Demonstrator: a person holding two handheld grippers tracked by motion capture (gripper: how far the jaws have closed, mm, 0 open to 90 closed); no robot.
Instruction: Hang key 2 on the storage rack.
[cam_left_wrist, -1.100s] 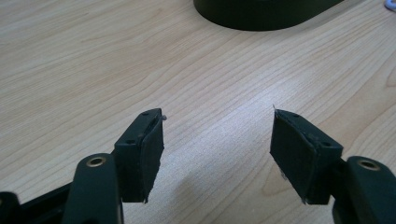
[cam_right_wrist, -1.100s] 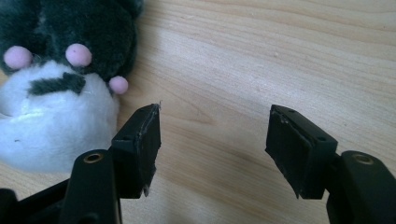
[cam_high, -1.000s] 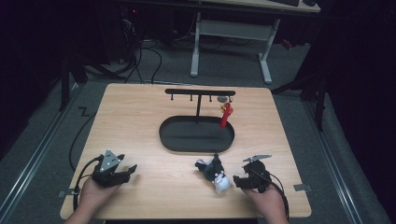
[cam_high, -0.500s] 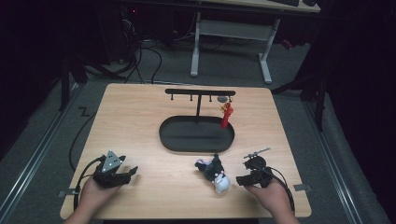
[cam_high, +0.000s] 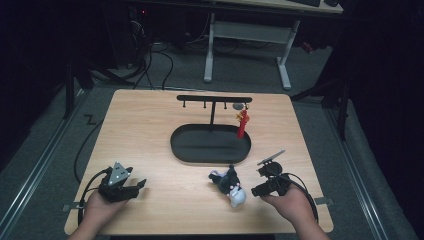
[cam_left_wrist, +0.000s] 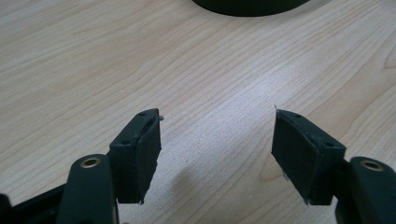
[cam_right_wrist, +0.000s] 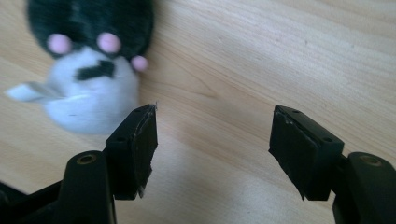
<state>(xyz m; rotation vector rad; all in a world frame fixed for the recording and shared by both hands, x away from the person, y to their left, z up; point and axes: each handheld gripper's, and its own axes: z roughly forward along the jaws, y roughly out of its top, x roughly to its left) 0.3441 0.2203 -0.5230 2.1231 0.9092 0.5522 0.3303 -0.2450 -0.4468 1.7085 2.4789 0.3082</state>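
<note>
The small black-and-white plush toy with pink spots (cam_right_wrist: 88, 70) is seen lying on the light wooden bench (cam_high: 165, 125) just beside the right gripper (cam_right_wrist: 212, 140), outside its wide, empty jaws, which have just been opening, while the left gripper (cam_left_wrist: 217, 144) is held wide over bare wood.

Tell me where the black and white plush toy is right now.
In the high view the plush toy lies on the table near its front edge, between the black oval tray and the right gripper.
</note>
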